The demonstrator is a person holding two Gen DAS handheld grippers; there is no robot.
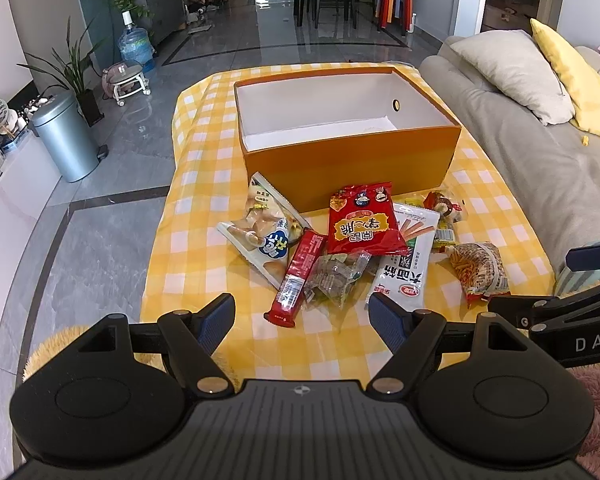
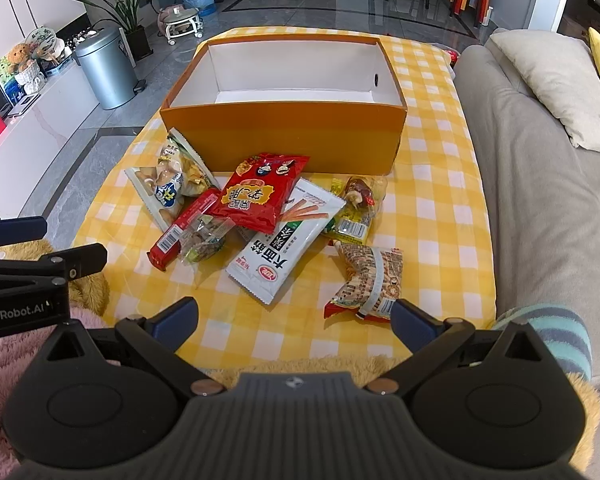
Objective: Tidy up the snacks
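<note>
An open orange box (image 1: 352, 166) (image 2: 284, 136) with a white empty inside stands on the yellow checked cloth (image 1: 204, 280) (image 2: 432, 216). In front of it lies a pile of snack packets: a red bag (image 1: 362, 220) (image 2: 260, 196), a white noodle packet (image 1: 408, 264) (image 2: 288, 248), a red bar (image 1: 296, 280) (image 2: 184, 228), a clear candy bag (image 1: 336, 276) (image 2: 204, 240), a pale biscuit bag (image 1: 260, 228) (image 2: 172, 184) and a patterned bag (image 1: 480, 268) (image 2: 372, 284). My left gripper (image 1: 302, 320) is open near the red bar. My right gripper (image 2: 294, 320) is open beside the patterned bag.
A grey sofa (image 1: 540, 152) (image 2: 540, 200) with cushions runs along the right. A metal bin (image 1: 64, 140) (image 2: 106, 68), plants and a water bottle (image 1: 136, 44) stand on the tiled floor at left. Dining chairs are far back. A fluffy yellow rug (image 2: 88, 284) lies near me.
</note>
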